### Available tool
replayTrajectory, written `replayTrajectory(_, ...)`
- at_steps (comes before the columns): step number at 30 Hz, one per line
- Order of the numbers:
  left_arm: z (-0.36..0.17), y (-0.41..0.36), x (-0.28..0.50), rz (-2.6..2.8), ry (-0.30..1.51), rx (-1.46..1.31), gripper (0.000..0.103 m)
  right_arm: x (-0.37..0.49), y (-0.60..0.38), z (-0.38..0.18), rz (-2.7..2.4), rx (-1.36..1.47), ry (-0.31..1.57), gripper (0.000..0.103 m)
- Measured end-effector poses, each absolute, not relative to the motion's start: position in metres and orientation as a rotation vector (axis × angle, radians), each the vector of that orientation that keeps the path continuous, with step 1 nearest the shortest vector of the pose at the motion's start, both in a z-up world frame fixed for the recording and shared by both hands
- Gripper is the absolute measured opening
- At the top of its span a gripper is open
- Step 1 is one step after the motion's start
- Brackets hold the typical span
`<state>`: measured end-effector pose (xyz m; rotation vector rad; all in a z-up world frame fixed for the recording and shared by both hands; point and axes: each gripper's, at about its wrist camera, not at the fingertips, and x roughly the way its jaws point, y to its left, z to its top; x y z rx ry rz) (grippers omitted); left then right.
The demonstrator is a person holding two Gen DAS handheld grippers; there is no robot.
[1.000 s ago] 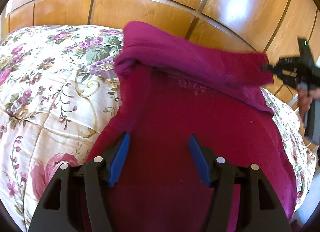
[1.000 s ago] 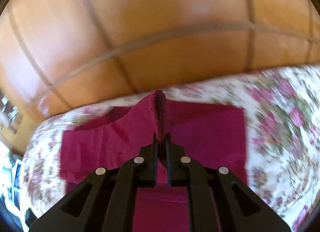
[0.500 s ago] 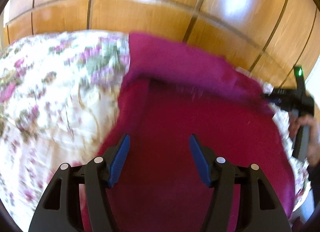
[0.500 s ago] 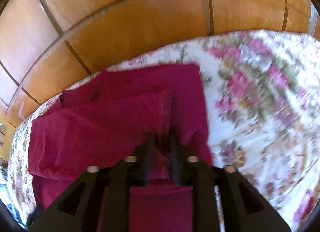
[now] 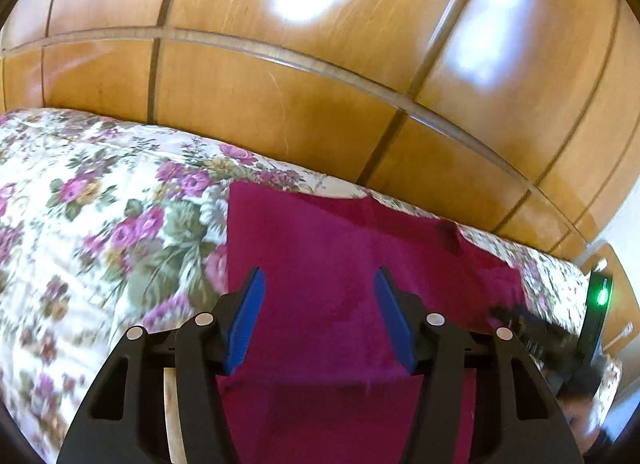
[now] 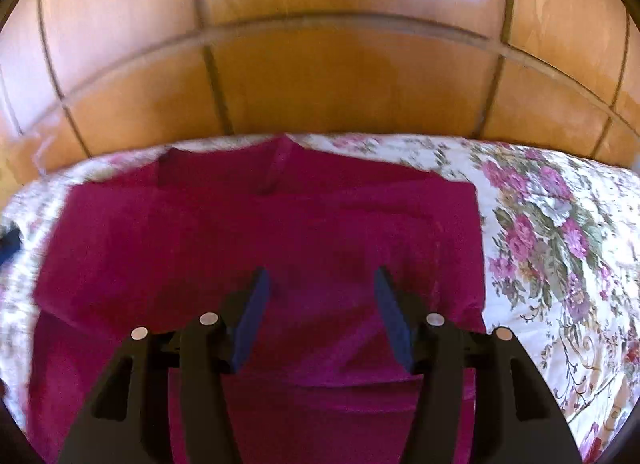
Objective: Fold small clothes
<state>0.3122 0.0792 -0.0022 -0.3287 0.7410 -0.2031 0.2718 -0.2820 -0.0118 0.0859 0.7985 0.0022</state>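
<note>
A magenta garment (image 5: 340,256) lies spread on the floral bedspread (image 5: 100,232), with a folded layer resting on top of its lower part. My left gripper (image 5: 318,316) is open and empty just above the garment's near part. In the right wrist view the same garment (image 6: 260,240) fills the middle, its upper layer folded down flat. My right gripper (image 6: 320,316) is open and empty above the garment. The right gripper also shows in the left wrist view (image 5: 532,328) as a dark blurred shape at the garment's right edge.
A glossy wooden wardrobe (image 5: 320,64) stands close behind the bed and also fills the top of the right wrist view (image 6: 320,64). The floral bedspread (image 6: 560,244) extends to the right of the garment. A device with a green light (image 5: 600,296) sits at the far right.
My right gripper carried the garment's held edge down across the body, then opened and let it go. The fold now lies flat. My left gripper stayed open and shifted slightly.
</note>
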Motion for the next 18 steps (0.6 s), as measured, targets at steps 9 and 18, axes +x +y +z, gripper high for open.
replayTrajectory(9, -0.062, 0.072, 0.386, -0.120, 0.855, -0.222, 0.049, 0.262, -0.291, -0.037, -0.005, 0.132, 0.752, 0.067)
replayTrajectory(18, -0.045, 0.063, 0.365, -0.065, 0.834, -0.170, 0.049, 0.262, -0.289, -0.038, -0.007, 0.124, 0.749, 0.069)
